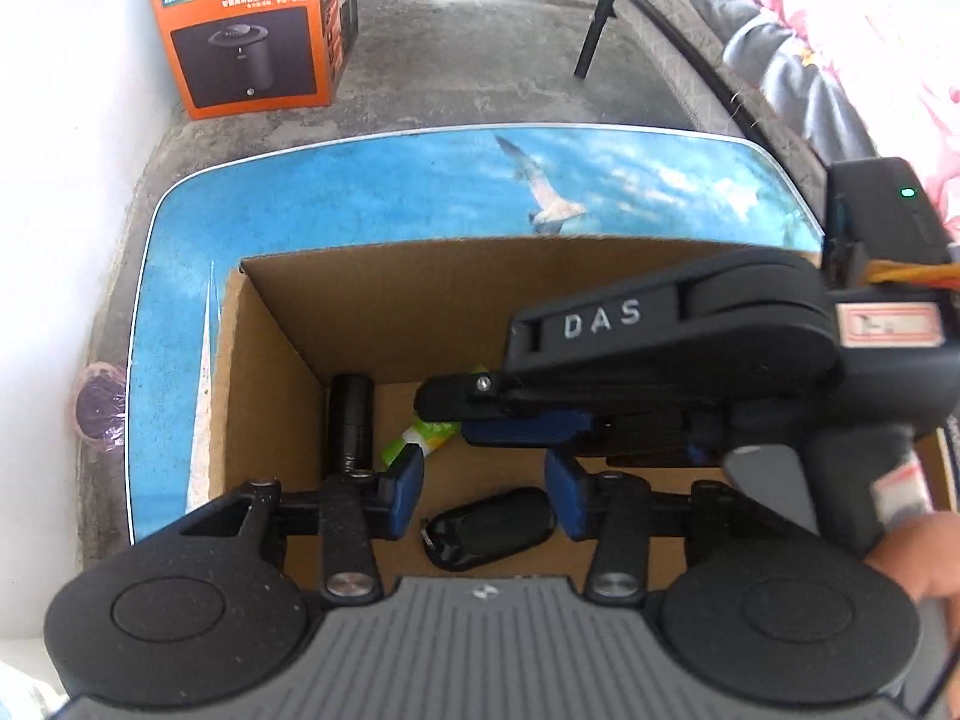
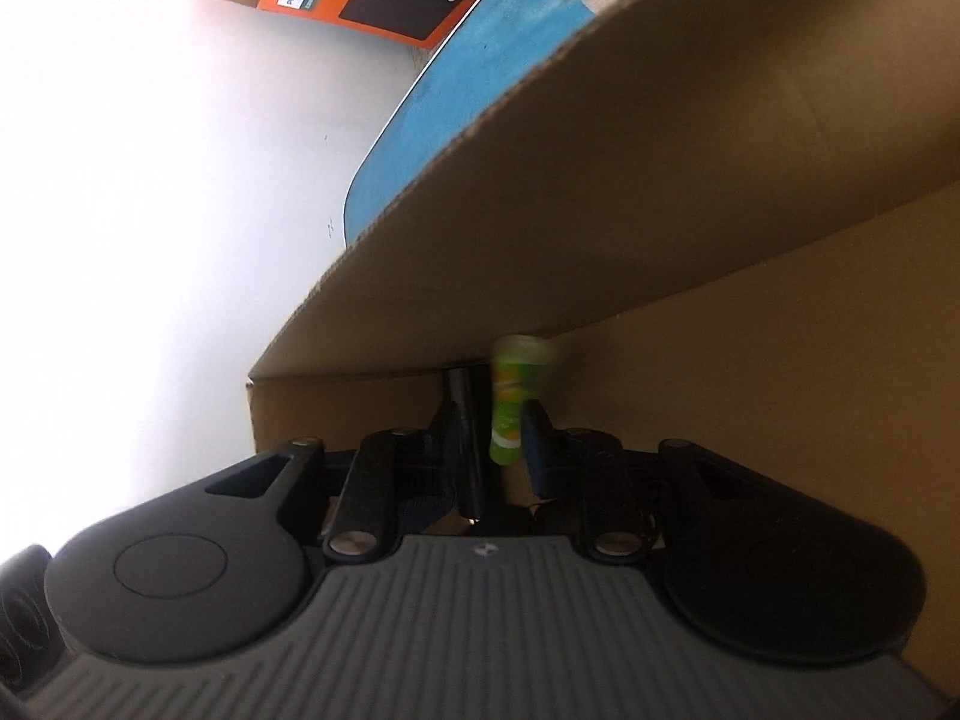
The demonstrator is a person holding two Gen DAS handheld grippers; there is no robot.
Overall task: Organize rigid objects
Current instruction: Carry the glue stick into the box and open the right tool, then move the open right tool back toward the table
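I see a blue table [image 1: 360,180] printed with sky and a seagull, standing on a grey concrete floor [image 1: 480,60] beside a white wall. An orange Philips carton [image 1: 252,42] sits on the floor beyond the table's far edge. On the table stands an open brown cardboard box [image 1: 384,312], and both of my grippers reach down into it. My left gripper [image 1: 485,495] points steeply into the box with its blue-padded fingers [image 1: 405,495] spread apart; nothing is pinched between them, and a black oval case [image 1: 486,534] lies on the box floor directly below the gap. My right gripper [image 1: 474,414] comes in from the right side of the left wrist view, marked DAS on its arm, with a hand [image 1: 924,558] behind it at the edge. Its fingers are slightly parted, and a small green and yellow tube [image 2: 510,414] sits between them; the tube is blurred, and I cannot tell whether the pads press on it or have let go. A black cylinder [image 1: 351,420] lies along the box's left wall, just beside the green tube. In the right wrist view the box wall fills most of the frame.
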